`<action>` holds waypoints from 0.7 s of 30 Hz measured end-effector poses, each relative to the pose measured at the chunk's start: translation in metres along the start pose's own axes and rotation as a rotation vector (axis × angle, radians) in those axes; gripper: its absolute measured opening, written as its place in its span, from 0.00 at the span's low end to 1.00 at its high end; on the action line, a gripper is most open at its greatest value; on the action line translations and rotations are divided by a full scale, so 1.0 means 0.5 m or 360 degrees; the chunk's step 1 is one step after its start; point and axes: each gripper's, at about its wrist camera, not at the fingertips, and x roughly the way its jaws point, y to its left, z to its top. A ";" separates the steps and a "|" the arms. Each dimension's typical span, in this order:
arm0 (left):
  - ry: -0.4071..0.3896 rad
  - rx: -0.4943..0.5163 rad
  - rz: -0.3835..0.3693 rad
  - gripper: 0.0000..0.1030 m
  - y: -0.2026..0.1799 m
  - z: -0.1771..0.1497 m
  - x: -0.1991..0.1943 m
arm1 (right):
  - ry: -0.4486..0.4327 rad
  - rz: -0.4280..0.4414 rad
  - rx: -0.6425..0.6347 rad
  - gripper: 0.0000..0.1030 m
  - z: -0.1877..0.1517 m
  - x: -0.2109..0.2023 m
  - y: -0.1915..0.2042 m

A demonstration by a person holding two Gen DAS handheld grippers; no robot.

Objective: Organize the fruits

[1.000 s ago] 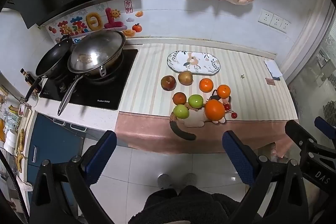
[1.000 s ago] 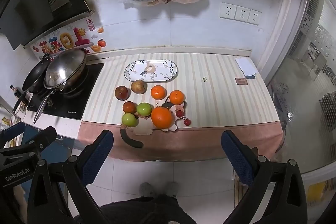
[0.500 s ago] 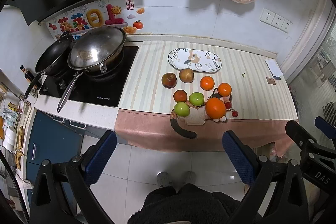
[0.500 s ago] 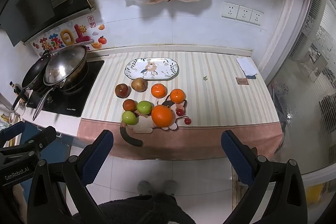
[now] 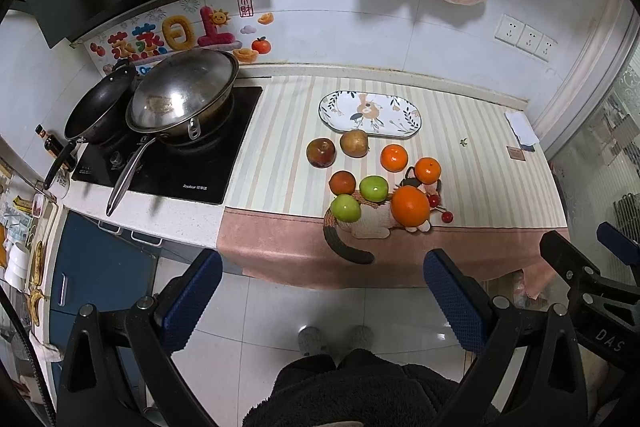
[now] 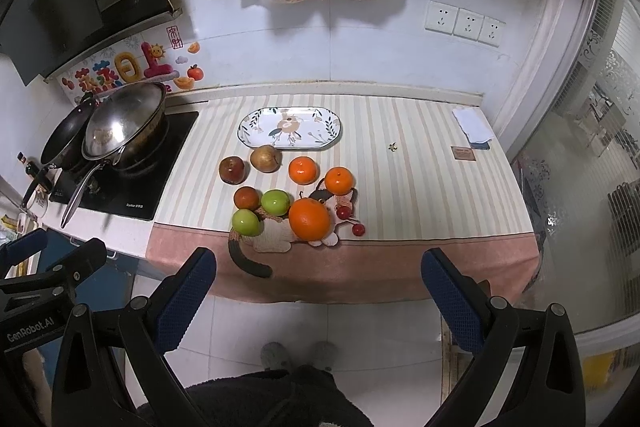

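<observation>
Nearest the cameras, the left gripper (image 5: 320, 291) and the right gripper (image 6: 318, 289) both hang over the floor in front of the tabletop (image 6: 420, 163), each with its fingers spread wide and nothing between them. The fruit lies well beyond and ahead of both, clustered near the tabletop's front edge: a large orange (image 6: 309, 219) and two green apples (image 6: 247, 222) rest on a cat-shaped mat (image 6: 276, 237), with two small cherries (image 6: 358, 229) just beside it. Farther back sit a reddish fruit (image 6: 246, 197), two mandarins (image 6: 303, 170), a dark red apple (image 6: 231, 169) and a brown pear (image 6: 265, 158). Beyond those lies the oval patterned plate (image 6: 256, 123), bare, likely the destination. The main risk, as I judge it, is that round fruit packed this closely rolls when a neighbour is nudged, and the front pieces could drop off the edge; a wide-spread gripper reaching in may bump two at once.
</observation>
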 end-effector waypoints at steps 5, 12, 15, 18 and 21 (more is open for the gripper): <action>0.0018 -0.0004 -0.0006 1.00 0.001 0.007 0.010 | 0.0013 -0.0002 0.0002 1.00 0.003 0.008 0.003; 0.0027 -0.0007 -0.0008 1.00 0.002 0.009 0.016 | 0.0033 -0.0002 0.0002 1.00 0.009 0.018 0.005; 0.0031 -0.0008 -0.0009 1.00 0.002 0.010 0.018 | 0.0033 -0.0003 0.0001 1.00 0.010 0.019 0.006; 0.0031 -0.0007 -0.0009 1.00 0.002 0.011 0.018 | 0.0036 -0.0003 0.0000 1.00 0.013 0.022 0.008; 0.0032 -0.0010 -0.0009 1.00 0.003 0.011 0.019 | 0.0041 0.0000 0.0000 1.00 0.015 0.024 0.008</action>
